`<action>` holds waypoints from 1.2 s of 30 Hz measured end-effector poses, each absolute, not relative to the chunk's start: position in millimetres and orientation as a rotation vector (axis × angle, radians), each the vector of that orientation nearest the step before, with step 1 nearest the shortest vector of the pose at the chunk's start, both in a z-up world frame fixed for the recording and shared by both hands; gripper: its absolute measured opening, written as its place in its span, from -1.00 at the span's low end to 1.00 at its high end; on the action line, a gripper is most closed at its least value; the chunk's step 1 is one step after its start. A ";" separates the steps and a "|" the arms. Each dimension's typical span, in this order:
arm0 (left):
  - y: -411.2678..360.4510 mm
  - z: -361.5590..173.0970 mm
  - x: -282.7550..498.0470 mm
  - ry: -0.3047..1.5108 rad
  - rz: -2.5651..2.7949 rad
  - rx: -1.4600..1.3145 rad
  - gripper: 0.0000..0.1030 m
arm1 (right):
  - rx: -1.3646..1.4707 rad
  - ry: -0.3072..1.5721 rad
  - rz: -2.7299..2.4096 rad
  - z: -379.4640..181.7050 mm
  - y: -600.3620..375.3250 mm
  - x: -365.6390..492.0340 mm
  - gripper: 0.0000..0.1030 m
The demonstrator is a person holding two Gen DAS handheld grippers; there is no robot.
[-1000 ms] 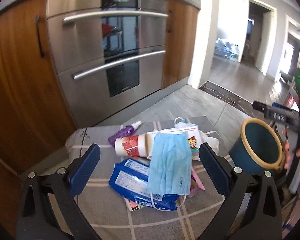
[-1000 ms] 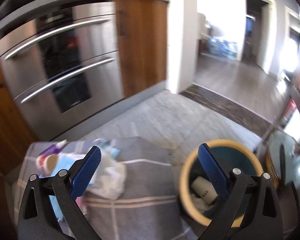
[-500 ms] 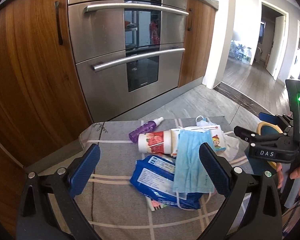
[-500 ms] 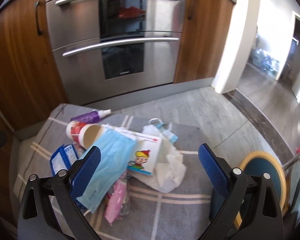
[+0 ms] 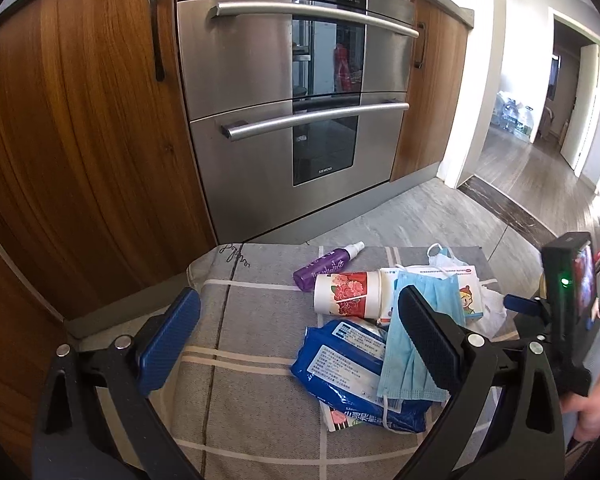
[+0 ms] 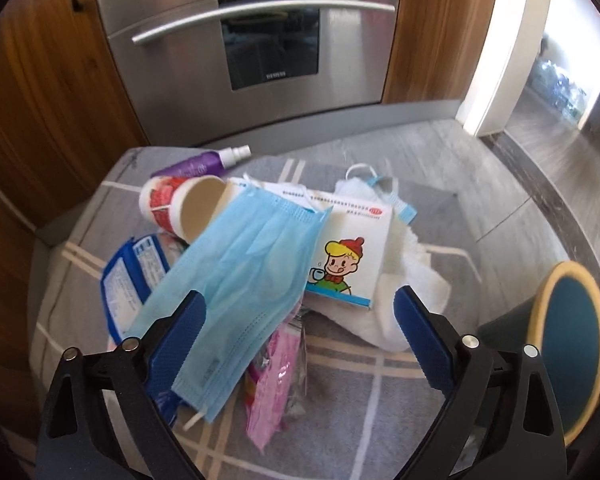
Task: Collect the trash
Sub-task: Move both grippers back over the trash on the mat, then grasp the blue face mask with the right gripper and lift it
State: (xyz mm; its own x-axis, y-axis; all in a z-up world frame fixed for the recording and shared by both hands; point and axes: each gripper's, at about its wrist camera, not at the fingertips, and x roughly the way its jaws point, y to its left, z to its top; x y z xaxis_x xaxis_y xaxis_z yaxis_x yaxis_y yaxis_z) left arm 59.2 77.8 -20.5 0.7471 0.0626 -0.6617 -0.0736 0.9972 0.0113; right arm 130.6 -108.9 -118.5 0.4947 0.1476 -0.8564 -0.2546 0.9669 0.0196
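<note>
A pile of trash lies on a grey checked cloth (image 6: 364, 408): a blue face mask (image 6: 244, 276), a cartoon medicine box (image 6: 352, 256), a paper cup (image 6: 180, 208) on its side, a purple spray bottle (image 6: 204, 162), a blue wipes pack (image 6: 134, 276), a pink wrapper (image 6: 272, 384) and white tissue (image 6: 412, 284). My right gripper (image 6: 300, 344) is open, hovering just above the mask and box. My left gripper (image 5: 300, 344) is open above the cloth, left of the wipes pack (image 5: 348, 360), mask (image 5: 420, 320) and cup (image 5: 348, 292).
A teal bin with a yellow rim (image 6: 568, 340) stands on the floor at the right of the cloth. A steel oven (image 5: 296, 112) and wooden cabinets (image 5: 80, 140) stand close behind. A doorway (image 5: 540, 128) opens at the right.
The right gripper has swung from over the bin leftward and down onto the trash pile. The left gripper has shifted left, so the pile now sits toward its right finger.
</note>
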 end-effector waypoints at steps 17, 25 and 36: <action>75.3 -33.0 71.7 0.786 0.072 -0.028 0.90 | -0.093 1.068 0.361 -134.9 -97.4 150.7 -0.77; 79.8 -37.3 73.2 0.802 0.087 -0.030 0.90 | 0.001 1.015 0.435 -111.9 -104.2 145.7 -0.95; 73.9 -49.7 79.5 0.848 0.067 0.016 0.90 | 0.034 0.937 0.458 -64.7 -132.9 133.3 -0.95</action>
